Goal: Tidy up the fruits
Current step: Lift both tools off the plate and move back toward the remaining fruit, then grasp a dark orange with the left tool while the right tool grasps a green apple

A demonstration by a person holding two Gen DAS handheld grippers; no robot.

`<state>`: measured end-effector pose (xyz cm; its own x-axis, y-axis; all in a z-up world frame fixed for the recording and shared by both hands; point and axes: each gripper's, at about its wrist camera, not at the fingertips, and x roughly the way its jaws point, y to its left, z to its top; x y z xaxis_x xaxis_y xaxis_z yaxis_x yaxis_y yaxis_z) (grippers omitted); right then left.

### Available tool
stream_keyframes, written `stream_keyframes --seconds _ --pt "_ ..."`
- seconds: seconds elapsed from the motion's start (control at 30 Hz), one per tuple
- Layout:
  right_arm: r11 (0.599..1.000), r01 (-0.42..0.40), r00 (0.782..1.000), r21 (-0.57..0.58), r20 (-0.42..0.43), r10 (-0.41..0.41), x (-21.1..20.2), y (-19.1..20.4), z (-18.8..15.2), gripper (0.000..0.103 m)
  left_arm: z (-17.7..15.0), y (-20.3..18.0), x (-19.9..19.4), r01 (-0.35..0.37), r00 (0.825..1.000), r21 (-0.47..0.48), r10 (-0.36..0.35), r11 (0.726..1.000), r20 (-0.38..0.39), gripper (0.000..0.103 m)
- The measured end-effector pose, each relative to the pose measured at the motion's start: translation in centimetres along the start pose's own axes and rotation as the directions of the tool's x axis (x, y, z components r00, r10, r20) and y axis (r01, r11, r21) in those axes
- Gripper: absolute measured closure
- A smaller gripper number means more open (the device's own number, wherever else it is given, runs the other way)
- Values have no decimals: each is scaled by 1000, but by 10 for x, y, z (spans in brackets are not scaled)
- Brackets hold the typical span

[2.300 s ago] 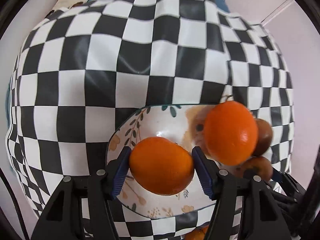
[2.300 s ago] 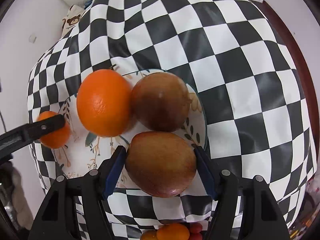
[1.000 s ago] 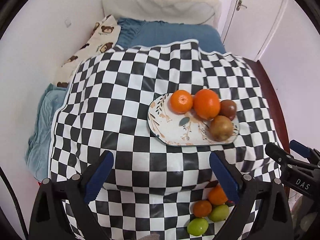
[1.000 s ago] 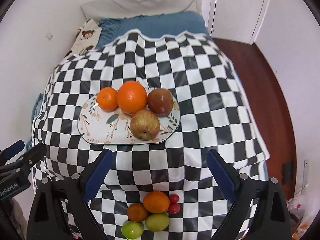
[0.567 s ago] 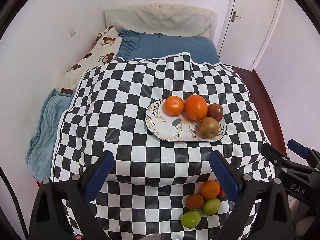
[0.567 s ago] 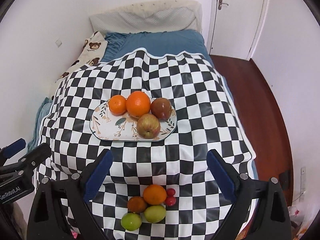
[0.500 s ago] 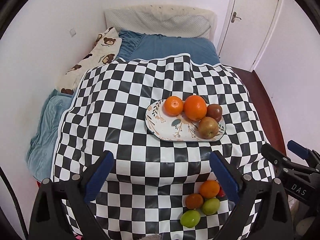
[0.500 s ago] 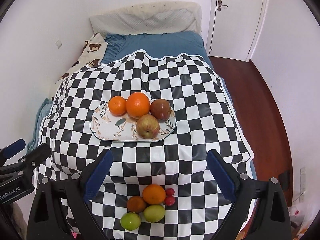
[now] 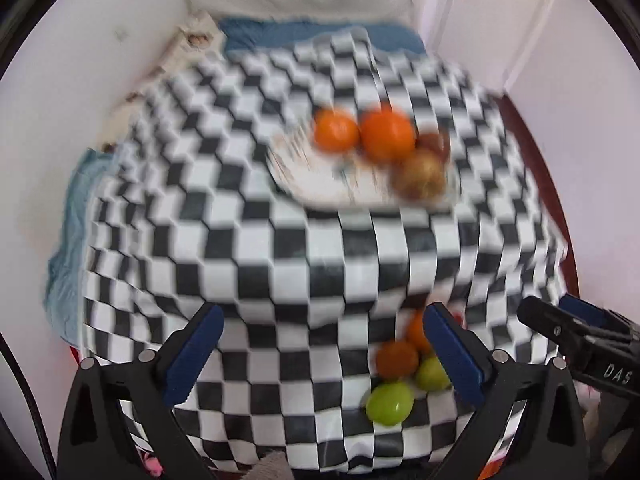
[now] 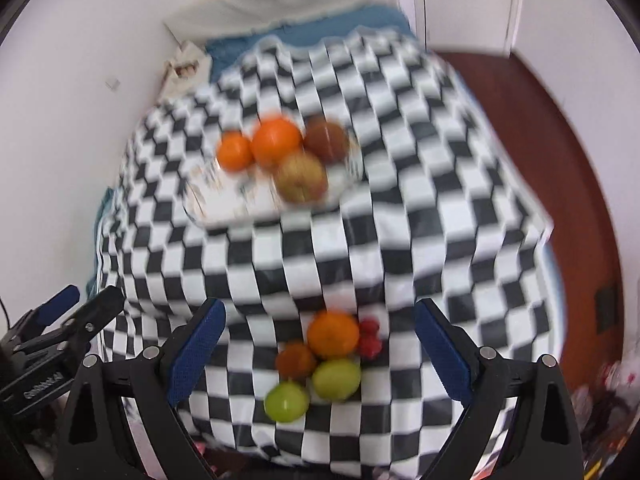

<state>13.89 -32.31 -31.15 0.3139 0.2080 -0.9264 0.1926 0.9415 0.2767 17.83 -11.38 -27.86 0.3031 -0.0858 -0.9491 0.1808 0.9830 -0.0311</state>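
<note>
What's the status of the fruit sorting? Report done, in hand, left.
Done: four fruits sit on the plate. In hand: nothing; the left gripper and right gripper are both open and empty. Left: the loose pile of orange, green and small red fruits lies on the checkered cloth near the front edge.

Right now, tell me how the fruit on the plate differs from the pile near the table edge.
The plate fruit sits on a floral plate; the near pile lies on the checkered cloth. The pile includes green and small red fruits; the plate fruit has none. Both hold oranges, untouched by either open gripper.
</note>
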Motion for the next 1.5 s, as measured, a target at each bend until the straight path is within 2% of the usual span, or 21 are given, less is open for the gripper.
stream_keyframes --seconds 0.07,0.17,0.23,0.33,0.43,0.47,0.5,0.57,0.6,0.67,0.7,0.87,0.93,1.03,1.17,1.4,1.5 --pt "998 -19 996 51 -81 23 28 -17 -12 6 -11 -8 31 24 995 18 -22 1000 -101 1" --pt "988 -56 983 141 -163 79 63 -40 -32 10 -25 -20 72 69 971 14 -64 997 -229 1" --pt "979 -68 972 194 -208 108 83 -52 -45 22 -33 -28 99 95 949 2 -90 995 -301 1" --pt "959 -96 957 265 -241 162 101 -67 -60 35 -37 -38 127 130 924 0 -122 991 -363 1" --pt "948 -99 954 302 -243 177 110 -75 -67 38 -41 -47 150 191 885 -26 -183 981 -428 2" --pt "946 -97 954 310 -241 177 110 -77 -68 38 -42 -50 156 202 877 -25 -192 979 -441 3" --pt "942 -98 954 320 -240 181 111 -79 -68 38 -44 -53 161 204 871 -20 -191 979 -453 6" --pt "935 -99 954 340 -236 186 112 -84 -70 38 -48 -58 172 214 859 -20 -198 977 -472 29" --pt "933 -99 953 346 -236 188 113 -86 -71 38 -50 -59 176 237 850 -36 -225 971 -477 33" --pt "926 -105 949 363 -243 203 114 -90 -71 38 -52 -60 178 275 835 -76 -277 958 -475 51" --pt "924 -106 947 367 -246 207 115 -90 -71 38 -52 -60 177 277 836 -83 -282 957 -471 51" --pt "910 -134 924 393 -282 258 126 -85 -77 38 -55 -49 154 176 897 -2 -161 984 -412 52" --pt "914 -137 921 382 -291 259 132 -78 -78 38 -59 -35 151 148 904 5 -133 989 -406 52" --pt "916 -122 918 381 -308 250 147 -71 -79 38 -61 -24 161 172 889 -47 -175 984 -423 50" --pt "927 -77 915 368 -344 213 166 -64 -81 38 -61 -29 175 199 868 -94 -220 976 -445 49" --pt "951 -21 915 309 -377 142 177 -52 -83 38 -58 -40 187 181 867 -95 -204 979 -454 50" --pt "965 6 918 262 -385 99 178 -44 -84 42 -61 -44 184 168 876 -86 -189 982 -444 51"
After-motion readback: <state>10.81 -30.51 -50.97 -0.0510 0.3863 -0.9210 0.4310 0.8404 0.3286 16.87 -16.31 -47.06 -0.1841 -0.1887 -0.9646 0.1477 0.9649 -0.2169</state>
